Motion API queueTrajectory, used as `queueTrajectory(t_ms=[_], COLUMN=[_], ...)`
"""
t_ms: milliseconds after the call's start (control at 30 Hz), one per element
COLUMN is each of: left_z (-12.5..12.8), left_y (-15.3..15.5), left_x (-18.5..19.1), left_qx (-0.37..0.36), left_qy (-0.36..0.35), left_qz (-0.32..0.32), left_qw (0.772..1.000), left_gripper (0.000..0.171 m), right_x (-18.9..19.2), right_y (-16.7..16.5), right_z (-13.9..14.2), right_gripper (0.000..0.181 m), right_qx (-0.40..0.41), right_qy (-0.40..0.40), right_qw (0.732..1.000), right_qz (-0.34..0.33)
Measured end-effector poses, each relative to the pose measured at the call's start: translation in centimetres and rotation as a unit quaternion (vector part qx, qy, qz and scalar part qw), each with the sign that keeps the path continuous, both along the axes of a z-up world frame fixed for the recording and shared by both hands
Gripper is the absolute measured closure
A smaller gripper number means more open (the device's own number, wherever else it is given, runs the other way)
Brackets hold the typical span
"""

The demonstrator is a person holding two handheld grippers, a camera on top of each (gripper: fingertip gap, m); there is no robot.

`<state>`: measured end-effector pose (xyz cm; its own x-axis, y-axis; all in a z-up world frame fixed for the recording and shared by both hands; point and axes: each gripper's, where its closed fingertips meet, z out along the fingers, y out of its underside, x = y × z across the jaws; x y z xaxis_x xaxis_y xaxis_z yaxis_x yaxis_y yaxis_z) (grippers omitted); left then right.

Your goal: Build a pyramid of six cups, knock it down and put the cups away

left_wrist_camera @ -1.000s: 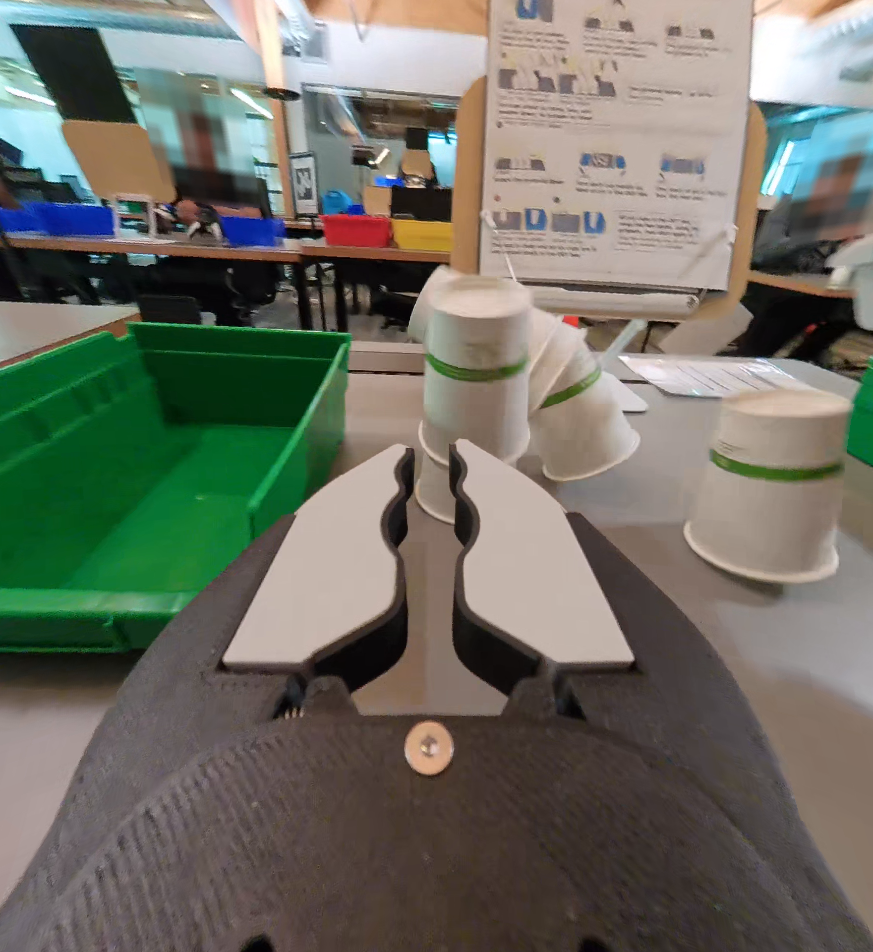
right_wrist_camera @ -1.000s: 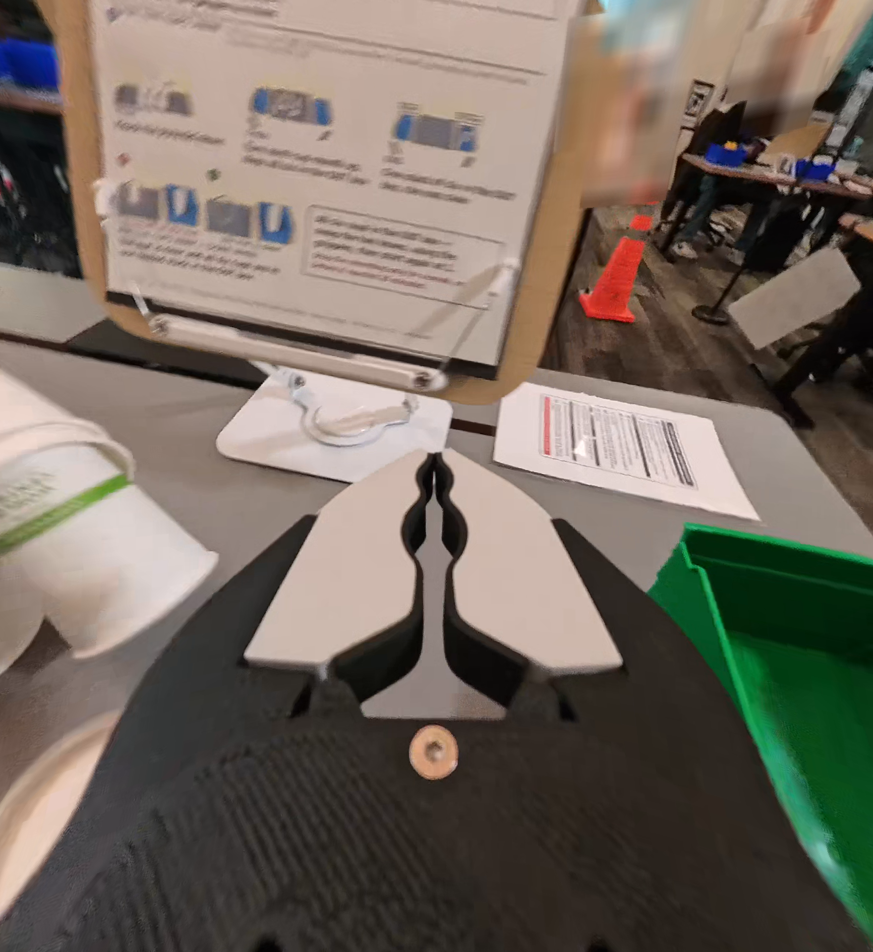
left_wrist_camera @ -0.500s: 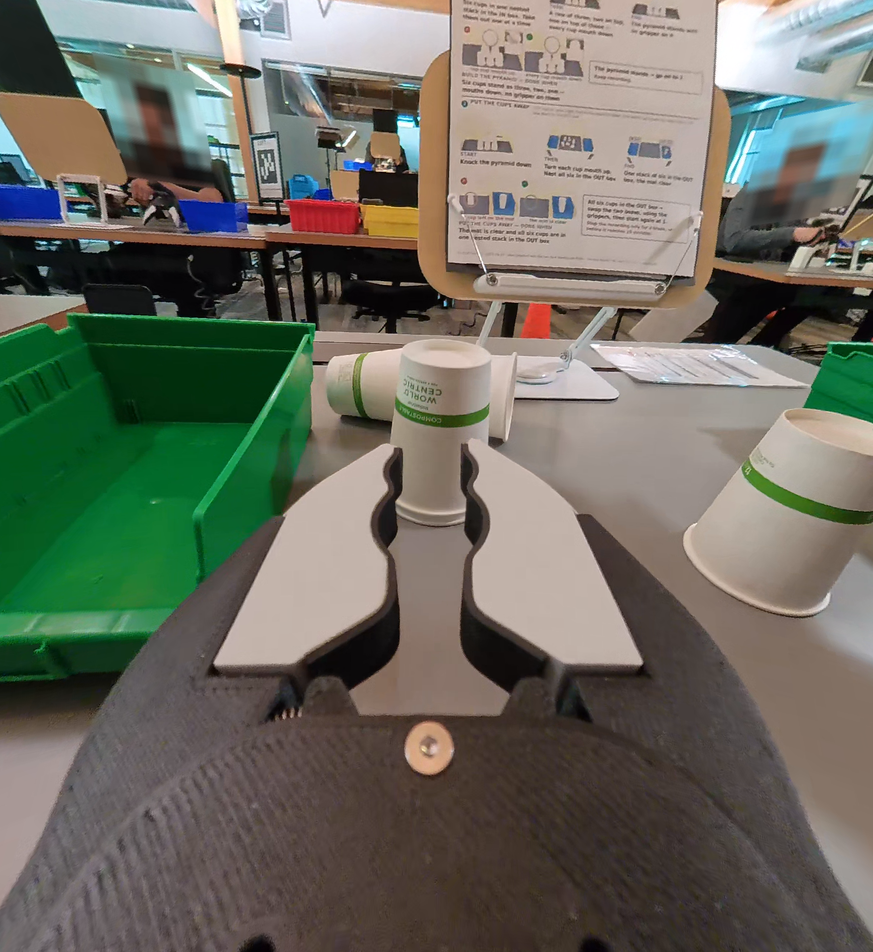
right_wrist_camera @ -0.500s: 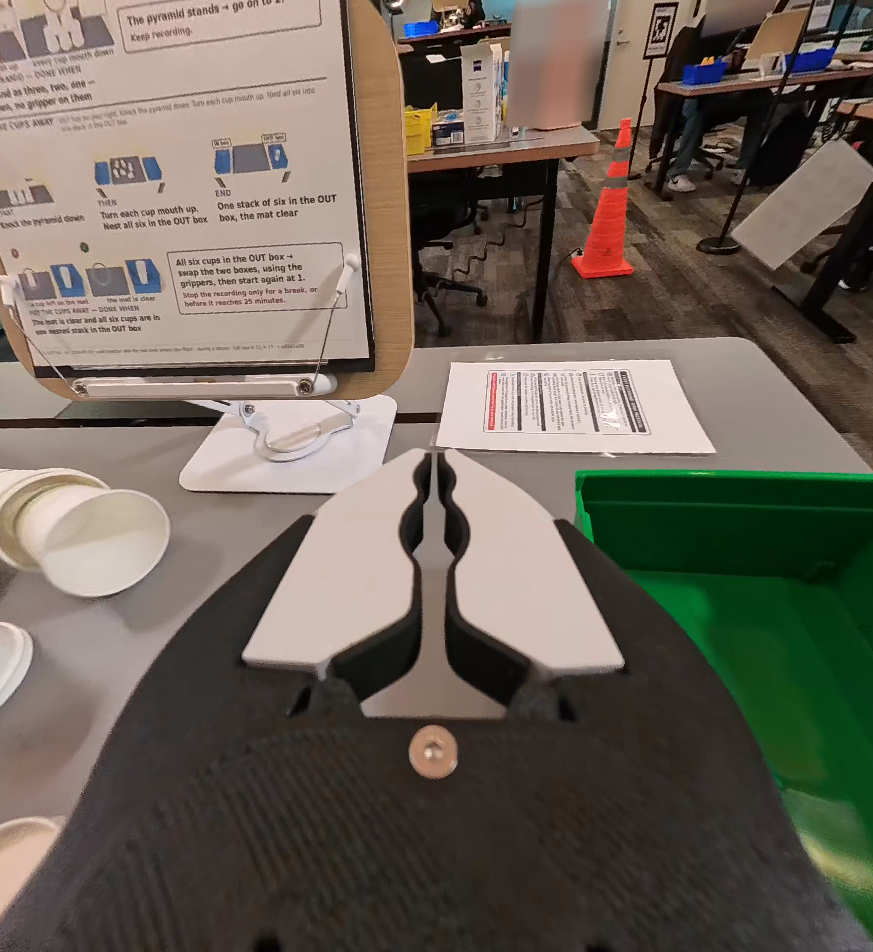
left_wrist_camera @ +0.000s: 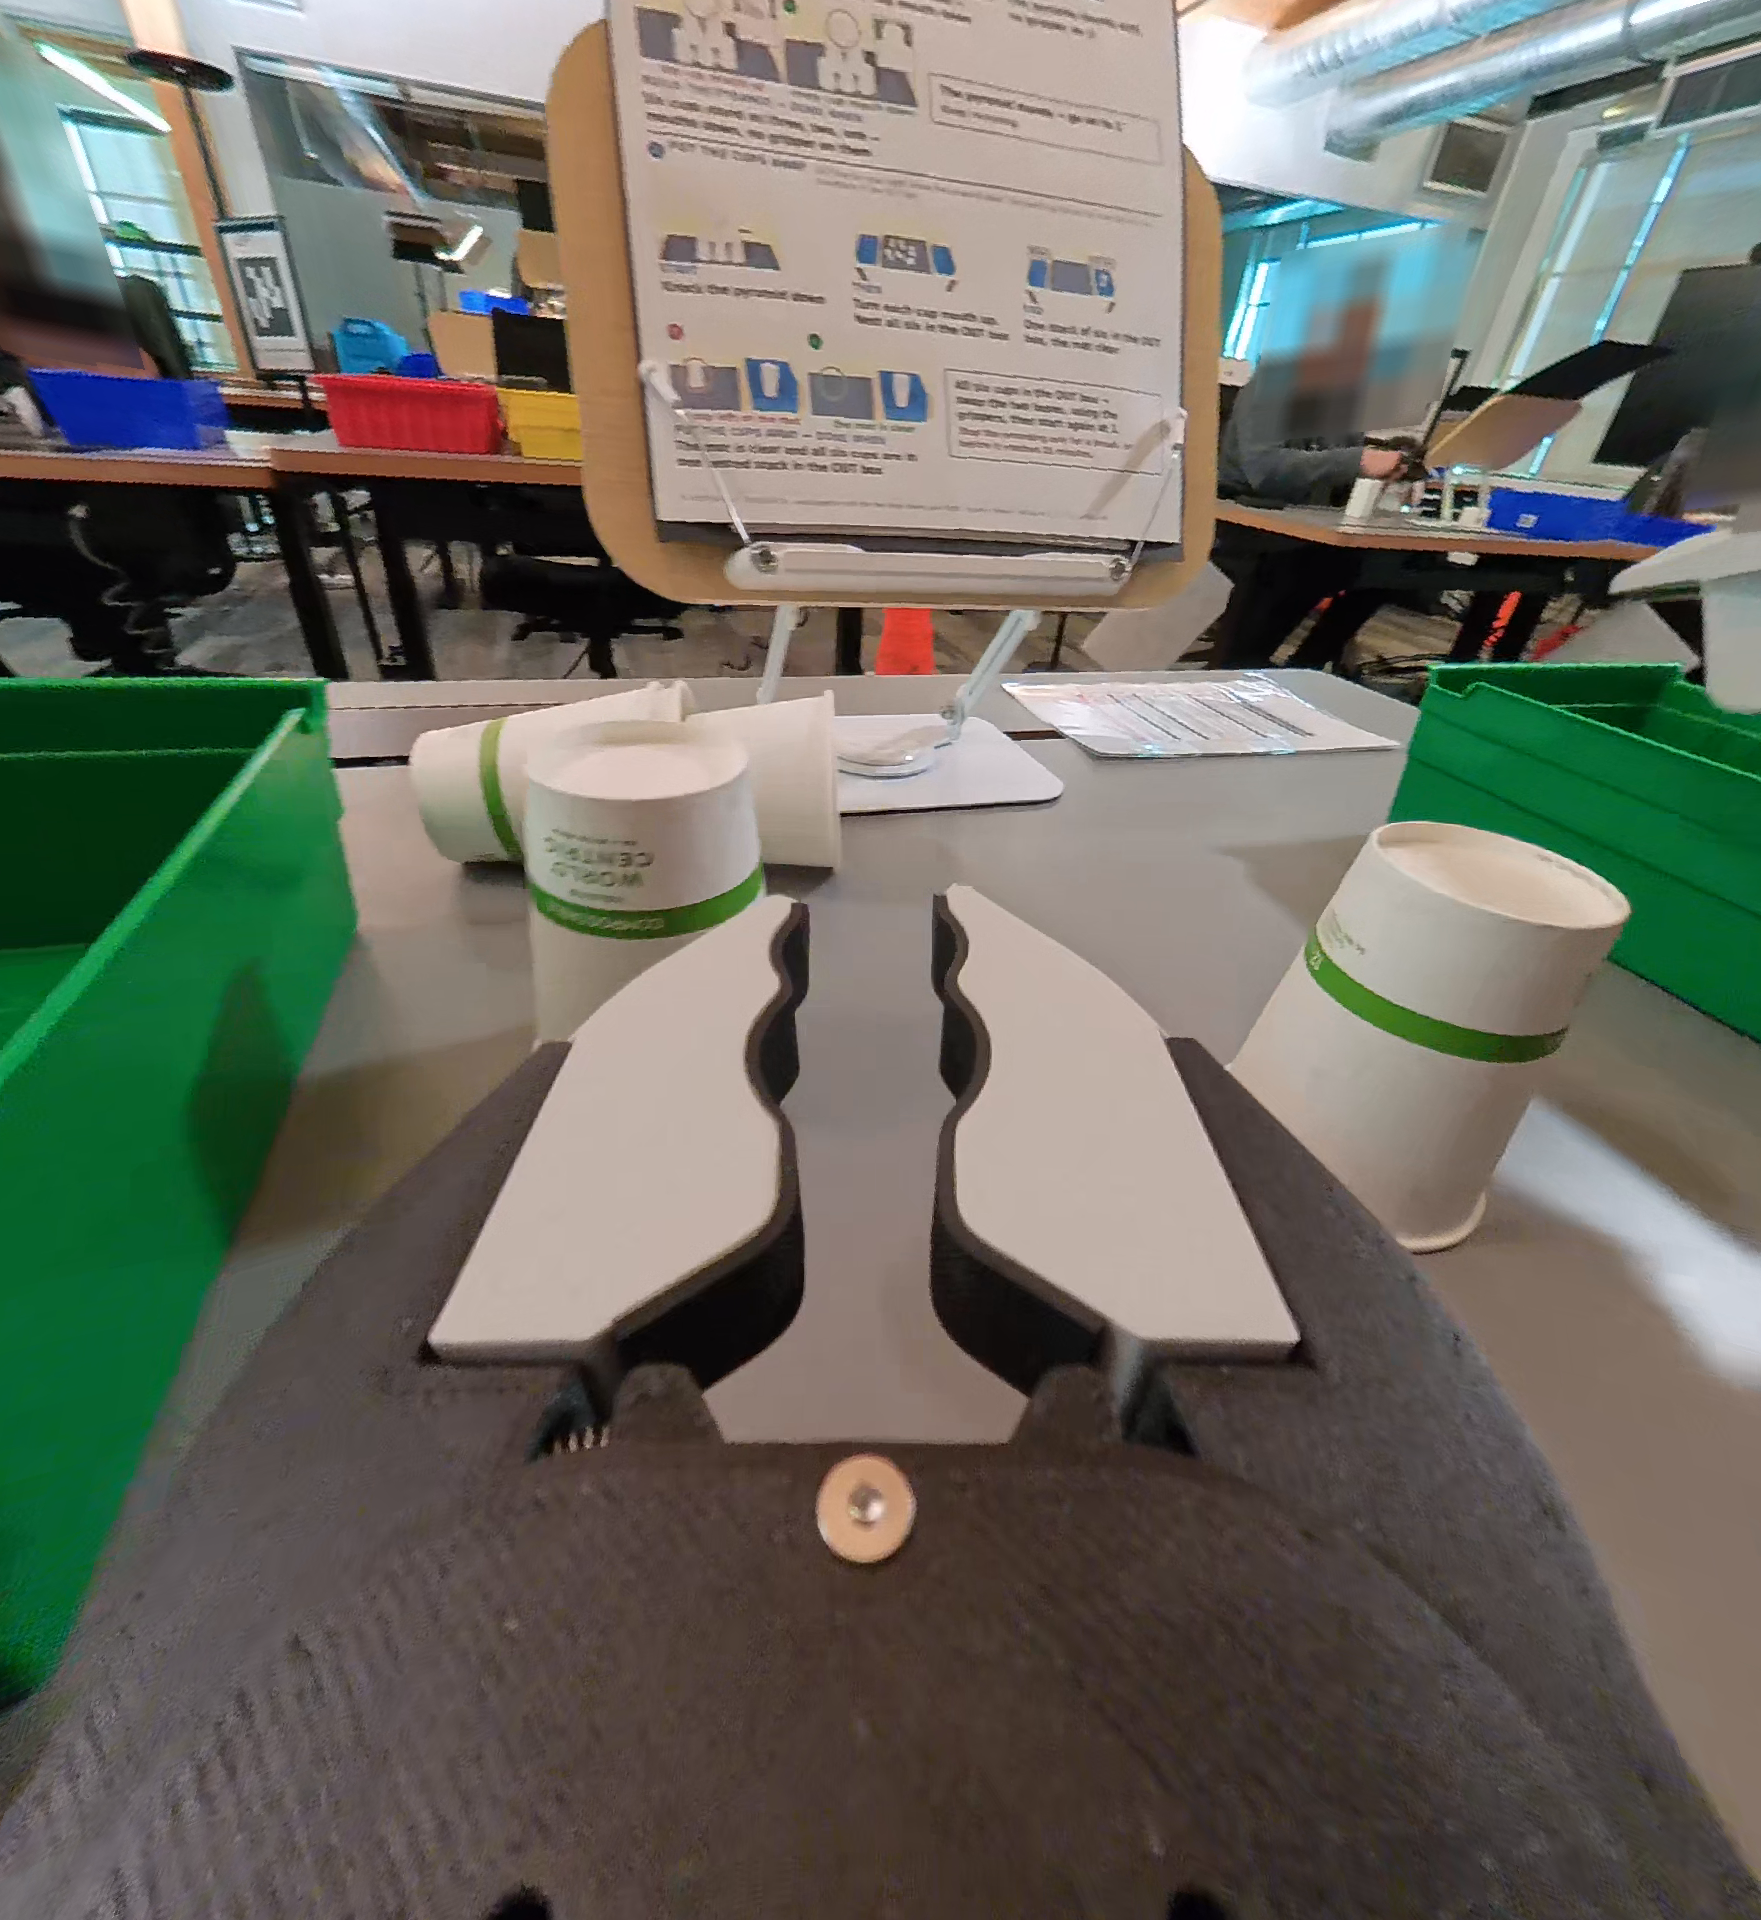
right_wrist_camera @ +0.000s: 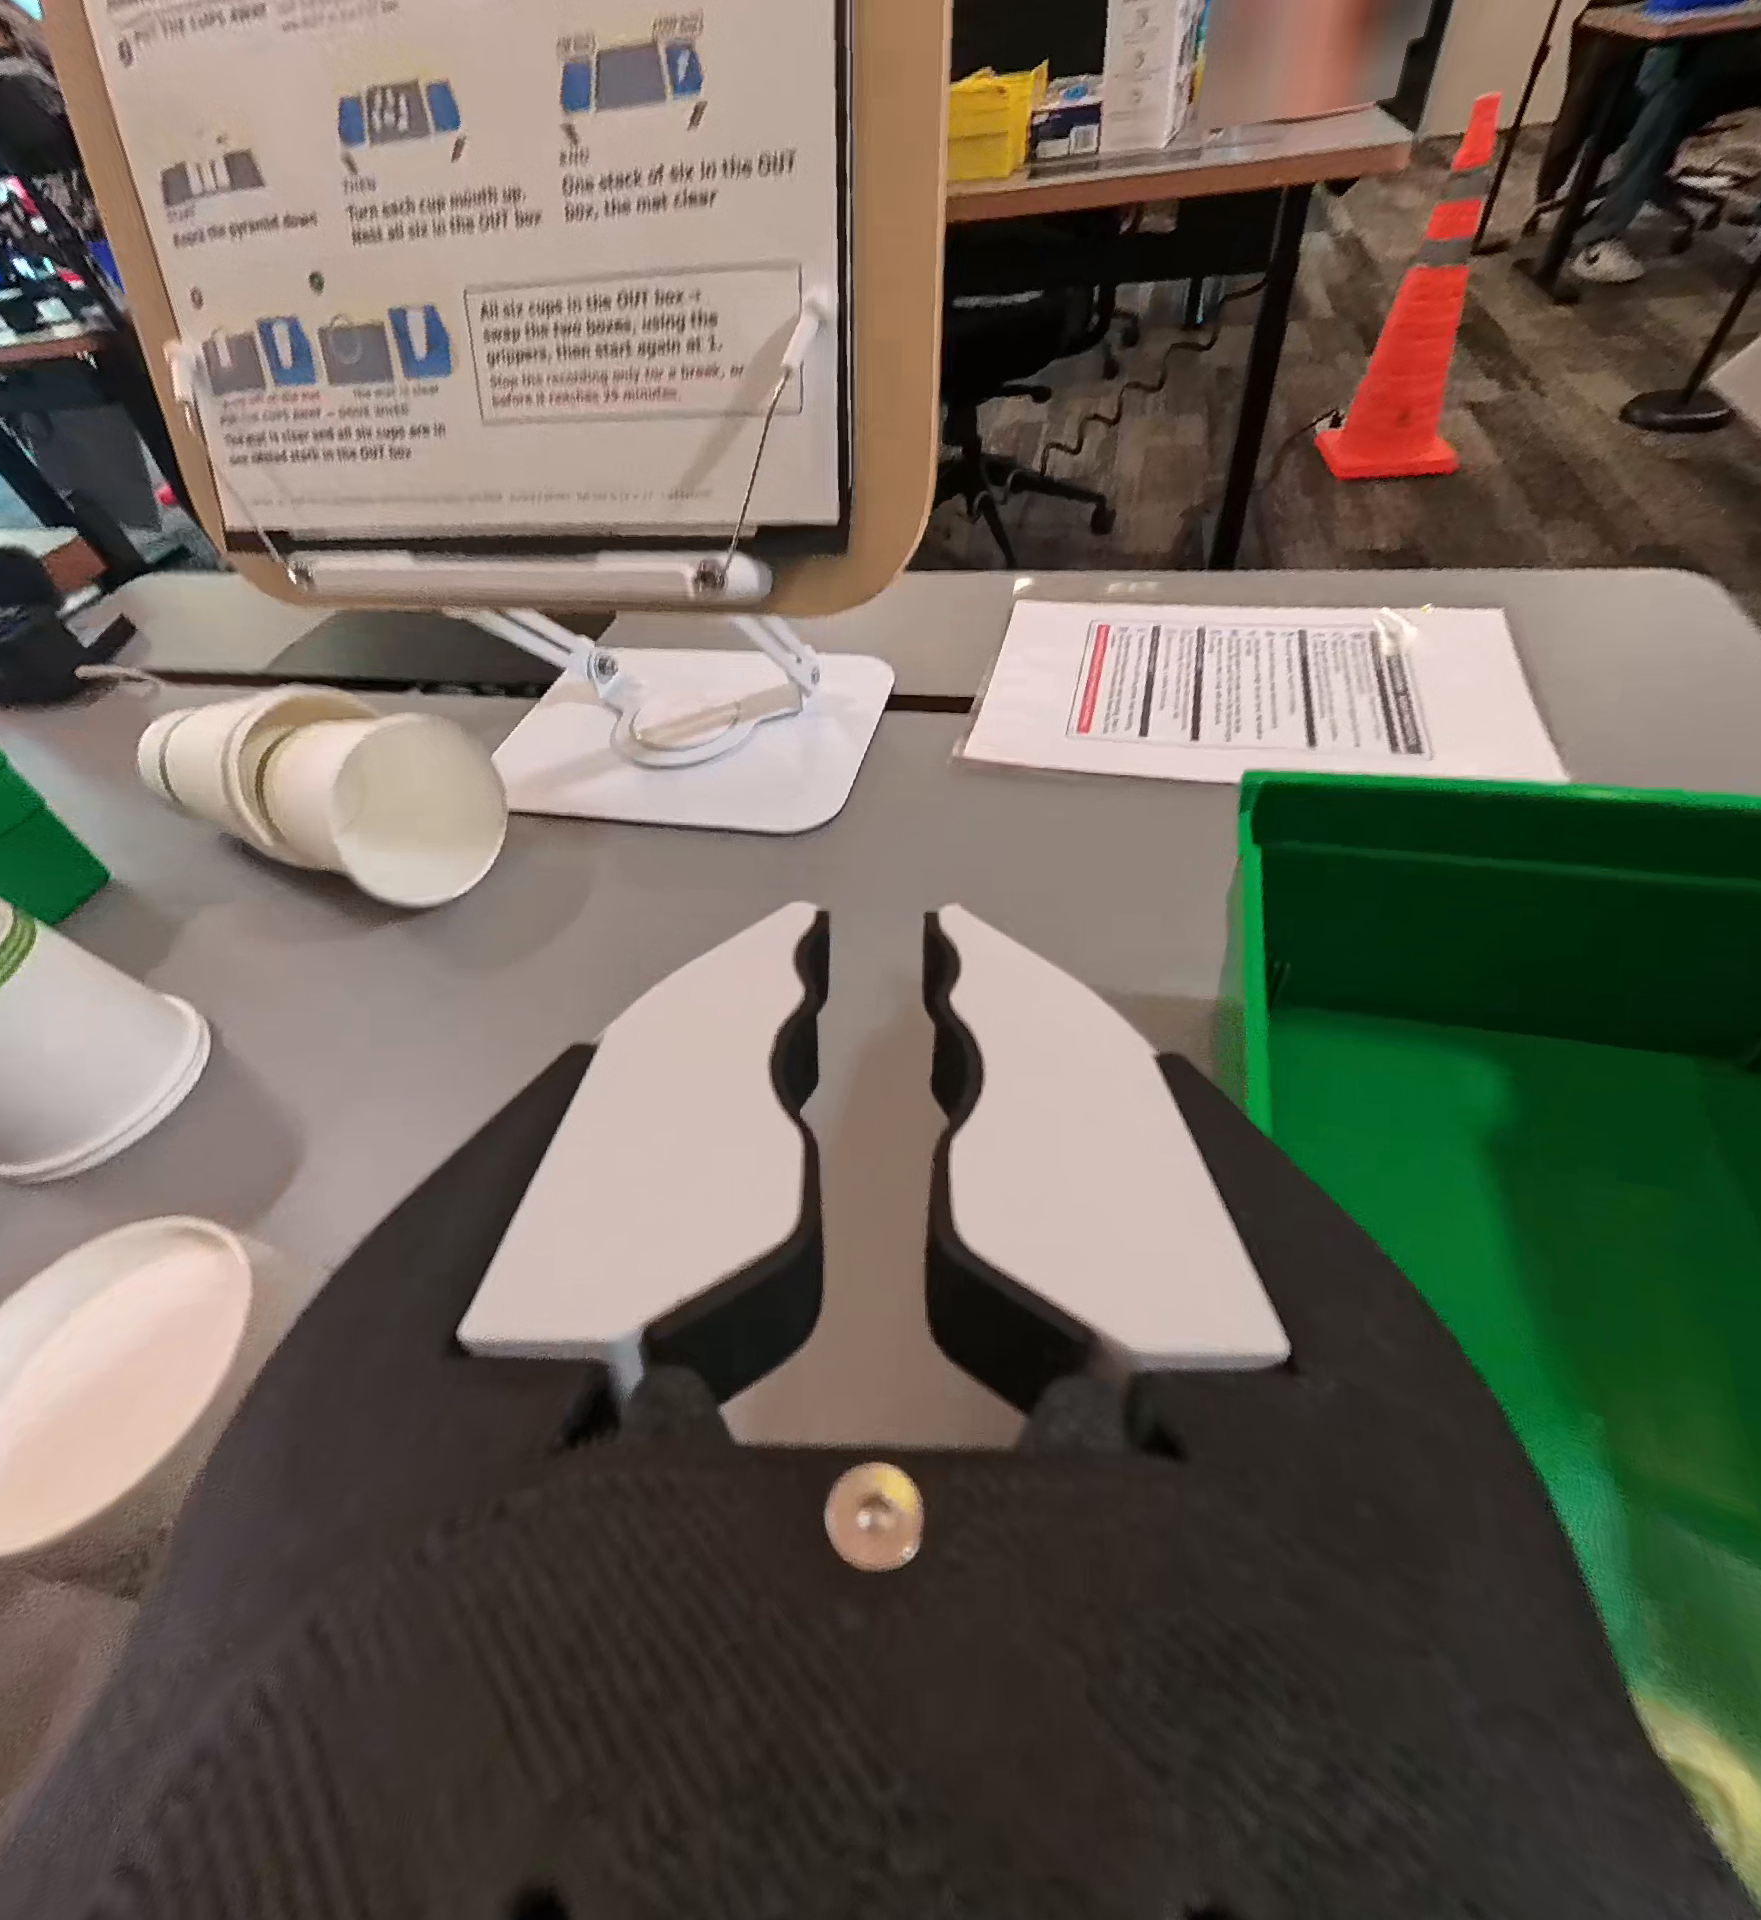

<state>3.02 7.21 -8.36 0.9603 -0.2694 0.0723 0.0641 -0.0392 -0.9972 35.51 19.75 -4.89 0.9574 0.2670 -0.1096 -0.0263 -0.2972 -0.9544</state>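
Left gripper (left_wrist_camera: 868,914) is hovering with jaws apart, empty, just right of an upturned cup (left_wrist_camera: 642,883) on the desk (left_wrist_camera: 1115,862). Right gripper (right_wrist_camera: 874,925), also parted and empty, is hanging beside a green bin (right_wrist_camera: 1541,894).

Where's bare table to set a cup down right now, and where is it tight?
Bare grey table lies ahead of the right gripper, between the toppled cup stack, the stand base and the right green bin. It is crowded on the left, around the inverted cup, tilted cup and left green bin.
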Motion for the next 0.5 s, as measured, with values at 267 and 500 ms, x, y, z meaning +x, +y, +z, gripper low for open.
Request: queueTrajectory(t_ms=[267,500], left_z=[-0.1,-0.7], left_y=[1.5,1.8], left_x=[3.5,4.4], left_qx=[-0.001,-0.019], left_qy=[0.002,-0.008], left_qz=[-0.056,-0.074], left_qw=[0.998,0.997], left_gripper=[0.147,0.145], right_x=[-1.5,-1.5], right_y=[-1.7,-1.8], right_z=[-3.9,-5.1], right_gripper=[0.16,0.16], right_qx=[-0.023,-0.024], right_qy=[-0.051,-0.052], right_qw=[0.998,0.998], right_qz=[0.024,0.028])
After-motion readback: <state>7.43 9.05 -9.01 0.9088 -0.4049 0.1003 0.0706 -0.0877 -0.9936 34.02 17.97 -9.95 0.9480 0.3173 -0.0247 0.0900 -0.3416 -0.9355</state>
